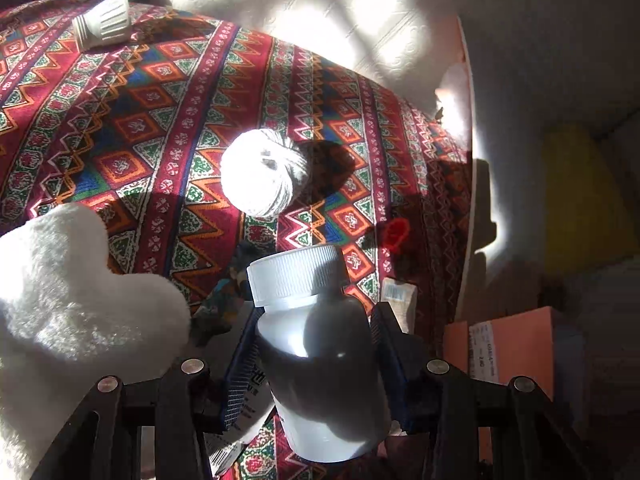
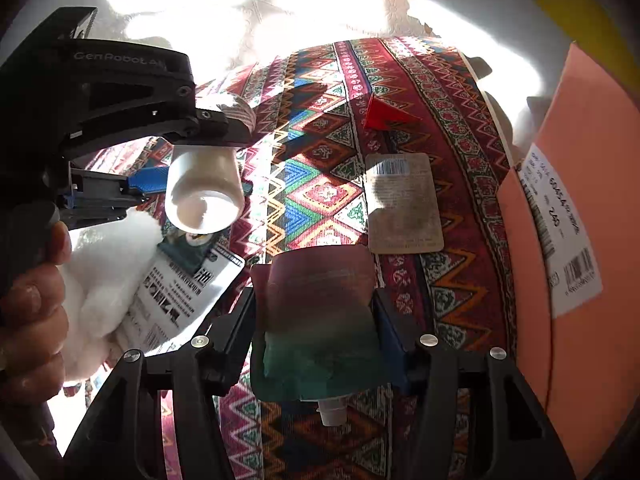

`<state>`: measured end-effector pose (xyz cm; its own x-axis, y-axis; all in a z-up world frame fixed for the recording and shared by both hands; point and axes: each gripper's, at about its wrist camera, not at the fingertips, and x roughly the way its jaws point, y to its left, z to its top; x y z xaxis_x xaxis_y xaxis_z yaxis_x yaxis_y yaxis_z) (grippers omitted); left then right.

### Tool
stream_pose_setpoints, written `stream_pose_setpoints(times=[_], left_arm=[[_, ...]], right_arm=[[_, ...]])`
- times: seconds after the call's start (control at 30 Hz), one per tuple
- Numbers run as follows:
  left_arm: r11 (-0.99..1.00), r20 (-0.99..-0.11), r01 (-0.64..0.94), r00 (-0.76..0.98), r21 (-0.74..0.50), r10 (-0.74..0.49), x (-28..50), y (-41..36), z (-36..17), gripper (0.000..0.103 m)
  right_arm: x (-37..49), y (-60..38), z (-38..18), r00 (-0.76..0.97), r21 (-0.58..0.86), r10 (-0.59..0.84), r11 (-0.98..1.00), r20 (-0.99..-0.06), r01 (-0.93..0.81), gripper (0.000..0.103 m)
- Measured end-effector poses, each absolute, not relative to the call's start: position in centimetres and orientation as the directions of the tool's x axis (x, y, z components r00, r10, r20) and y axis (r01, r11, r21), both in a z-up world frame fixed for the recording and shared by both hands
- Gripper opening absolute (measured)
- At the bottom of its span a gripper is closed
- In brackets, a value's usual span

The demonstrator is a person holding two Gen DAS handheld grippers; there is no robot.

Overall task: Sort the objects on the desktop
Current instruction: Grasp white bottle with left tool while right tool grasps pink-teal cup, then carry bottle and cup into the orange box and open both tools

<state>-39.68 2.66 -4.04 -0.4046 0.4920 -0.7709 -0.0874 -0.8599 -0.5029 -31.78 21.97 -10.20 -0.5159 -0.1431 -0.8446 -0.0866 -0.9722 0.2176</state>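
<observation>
Nearest the left camera: a white bottle [image 1: 320, 344] was held between the two fingers of the left gripper [image 1: 316, 344], lifted clear of the patterned cloth [image 1: 140, 100], its ribbed cap pointing away from the camera.
Nearest the right camera: a soft spouted pouch [image 2: 316, 320] was clamped by the right gripper [image 2: 316, 328], its white spout toward the camera, its long axis along the fingers.
Left gripper, from the right view: it was seen at upper left with the bottle [image 2: 202, 190] hanging above a printed card [image 2: 176, 300] and a white plush toy [image 2: 112, 272].
Cloth, other things: a ball of white string [image 1: 260, 172] lay ahead of the left gripper; an LED bulb [image 1: 102, 20] lay far off at the back left; a flat brown sachet [image 2: 404, 204] and a red paper triangle [image 2: 384, 114] lay ahead of the right gripper.
Deciding relation: an orange box [image 2: 580, 240] stood to the right of the right gripper, nearer that hand than the left; were it the drop place, the pouch would likely go first.
Uncertainty: the intended sorting place could not be told.
</observation>
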Motion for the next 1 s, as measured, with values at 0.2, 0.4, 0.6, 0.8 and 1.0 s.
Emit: stream_pose_setpoints(times=[0.2,0.4,0.6,0.8,1.0], left_arm=[[-0.859,-0.702,-0.118,-0.526,-0.498,0.480,-29.0,-4.0,1.3,0.047],[-0.861,-0.659,-0.127,-0.591,-0.493,0.465,-20.2,-6.9,3.4,0.047],[-0.851,-0.599,-0.213,-0.630,-0.480,0.495,-14.5,-6.5,6.6,0.046],[-0.818,-0.538,-0.326,-0.628,-0.474,0.562,-11.6,-2.7,10.1,0.044],[-0.787,-0.543,-0.401,-0.572,-0.469,0.615,-14.0,5.1,10.8,0.044]], right_arm=[[-23.1,23.8,-4.5,-0.623,0.290,-0.186,-0.955,-0.760,-0.069,0.059],[-13.6,23.9,-0.1,-0.731,0.402,-0.226,-0.913,-0.644,-0.072,0.059],[-5.4,23.6,3.4,-0.826,0.452,-0.189,-0.888,-0.531,-0.087,0.059],[0.1,24.5,9.4,-0.915,0.376,-0.047,-0.919,-0.402,-0.118,0.060],[4.2,27.3,16.1,-0.971,0.317,0.069,-0.938,-0.227,-0.141,0.060]])
